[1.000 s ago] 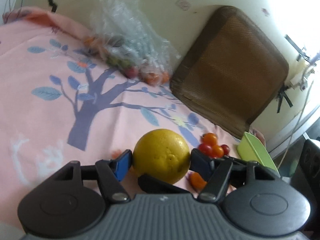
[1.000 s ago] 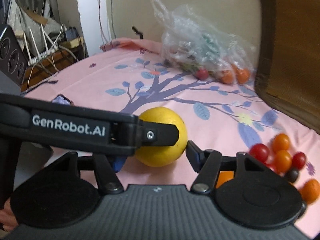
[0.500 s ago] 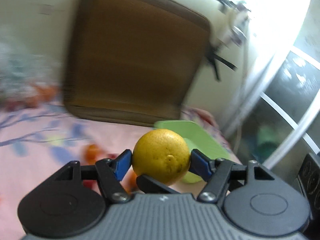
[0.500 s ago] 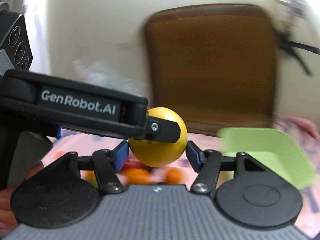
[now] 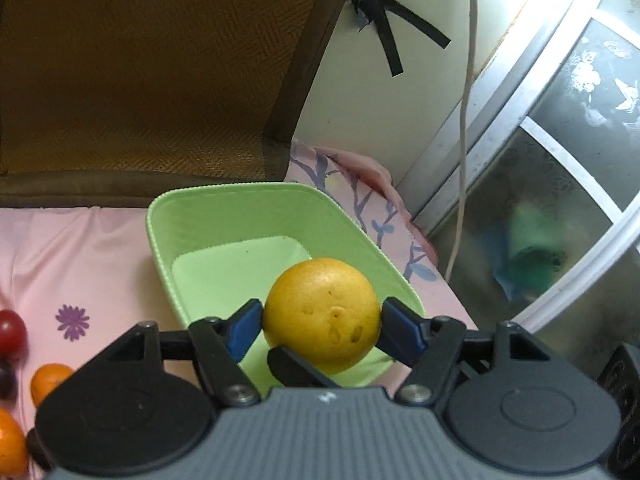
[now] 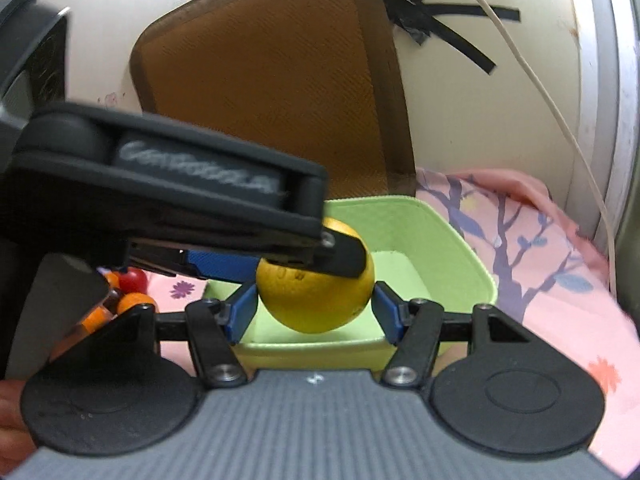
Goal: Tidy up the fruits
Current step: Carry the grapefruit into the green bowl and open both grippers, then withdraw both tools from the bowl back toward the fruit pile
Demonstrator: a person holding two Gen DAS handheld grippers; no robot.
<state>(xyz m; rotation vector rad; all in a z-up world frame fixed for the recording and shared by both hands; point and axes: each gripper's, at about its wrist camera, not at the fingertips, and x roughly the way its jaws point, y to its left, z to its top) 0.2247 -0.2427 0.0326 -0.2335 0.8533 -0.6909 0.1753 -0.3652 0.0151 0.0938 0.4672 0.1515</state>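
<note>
Between our left gripper's (image 5: 322,326) blue pads sits the yellow orange (image 5: 322,314), the jaws closed snugly on its two sides so that it hangs clear above the green tray (image 5: 192,216). In the right wrist view the same fruit (image 6: 316,300) appears between the right gripper's (image 6: 314,308) blue pads, but those jaws stand spread, and we cannot tell whether either pad touches the peel; the left gripper's black body reaches in from the left and crosses over the top of the fruit. The tray (image 6: 456,236) lies directly below, bare inside. It rests on a pink cloth (image 5: 80,248) printed with branches and flowers. To the tray's left lie cherry tomatoes (image 5: 12,330), red and orange. Behind stands a brown cushion (image 5: 140,60) leaning on the wall, and a white cable (image 5: 466,120) hangs down at the right.
</note>
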